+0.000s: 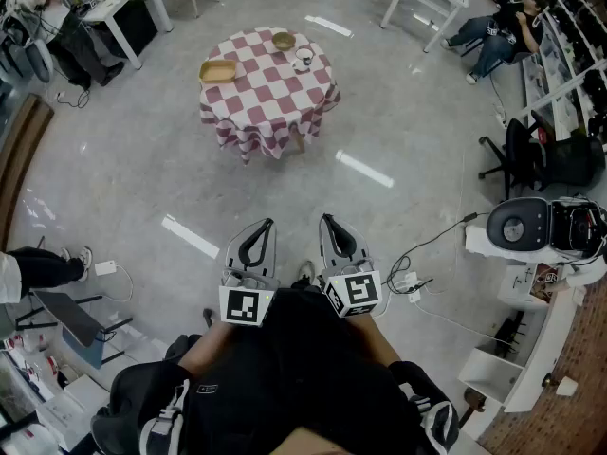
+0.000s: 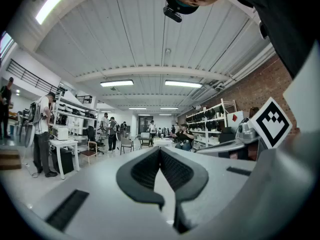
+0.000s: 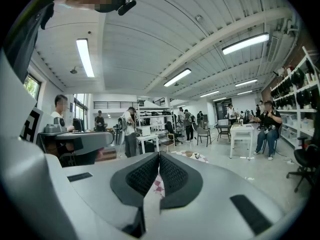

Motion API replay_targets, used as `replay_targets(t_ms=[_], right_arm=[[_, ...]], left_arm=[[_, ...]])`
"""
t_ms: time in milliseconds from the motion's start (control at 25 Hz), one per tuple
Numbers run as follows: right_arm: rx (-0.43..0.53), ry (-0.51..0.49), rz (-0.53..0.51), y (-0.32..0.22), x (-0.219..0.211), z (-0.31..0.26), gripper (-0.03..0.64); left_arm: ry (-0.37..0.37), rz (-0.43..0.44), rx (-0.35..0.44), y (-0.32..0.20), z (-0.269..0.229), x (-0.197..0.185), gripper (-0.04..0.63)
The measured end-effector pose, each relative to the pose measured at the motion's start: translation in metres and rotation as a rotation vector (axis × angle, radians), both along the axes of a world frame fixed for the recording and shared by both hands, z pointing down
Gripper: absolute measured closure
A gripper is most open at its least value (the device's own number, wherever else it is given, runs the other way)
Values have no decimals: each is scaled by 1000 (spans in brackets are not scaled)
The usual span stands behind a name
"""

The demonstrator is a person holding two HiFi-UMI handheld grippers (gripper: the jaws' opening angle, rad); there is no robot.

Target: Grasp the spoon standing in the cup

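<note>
Grey polished floor lay ahead of both tools, and well beyond their tips stood the round table with a red-and-white checked cloth (image 1: 270, 93). On it sat the small white cup (image 1: 303, 61); its spoon (image 1: 305, 55) was too small to tell its axis. The left tool (image 1: 266, 226) and the right tool (image 1: 327, 220) were pressed together, empty.

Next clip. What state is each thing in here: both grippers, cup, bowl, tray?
Left gripper: shut, empty.
Right gripper: shut, empty.
Cup: upright on the table, untouched; spoon too small to make out.
Bowl: upright, looks empty.
Tray: flat, looks empty.
</note>
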State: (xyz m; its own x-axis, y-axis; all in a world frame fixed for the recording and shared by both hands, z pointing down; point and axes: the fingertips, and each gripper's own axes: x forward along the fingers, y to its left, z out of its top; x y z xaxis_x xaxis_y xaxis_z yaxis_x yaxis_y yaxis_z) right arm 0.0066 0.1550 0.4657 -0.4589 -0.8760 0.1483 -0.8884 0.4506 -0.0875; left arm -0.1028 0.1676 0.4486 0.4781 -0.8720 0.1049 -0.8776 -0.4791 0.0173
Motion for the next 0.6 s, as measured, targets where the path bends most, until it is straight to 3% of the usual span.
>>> replay_targets(t_ms=[600], right_arm=[[11,-39,-6,3,12,-5,591]], left_arm=[[1,-14,-8,4,-1,13,586]])
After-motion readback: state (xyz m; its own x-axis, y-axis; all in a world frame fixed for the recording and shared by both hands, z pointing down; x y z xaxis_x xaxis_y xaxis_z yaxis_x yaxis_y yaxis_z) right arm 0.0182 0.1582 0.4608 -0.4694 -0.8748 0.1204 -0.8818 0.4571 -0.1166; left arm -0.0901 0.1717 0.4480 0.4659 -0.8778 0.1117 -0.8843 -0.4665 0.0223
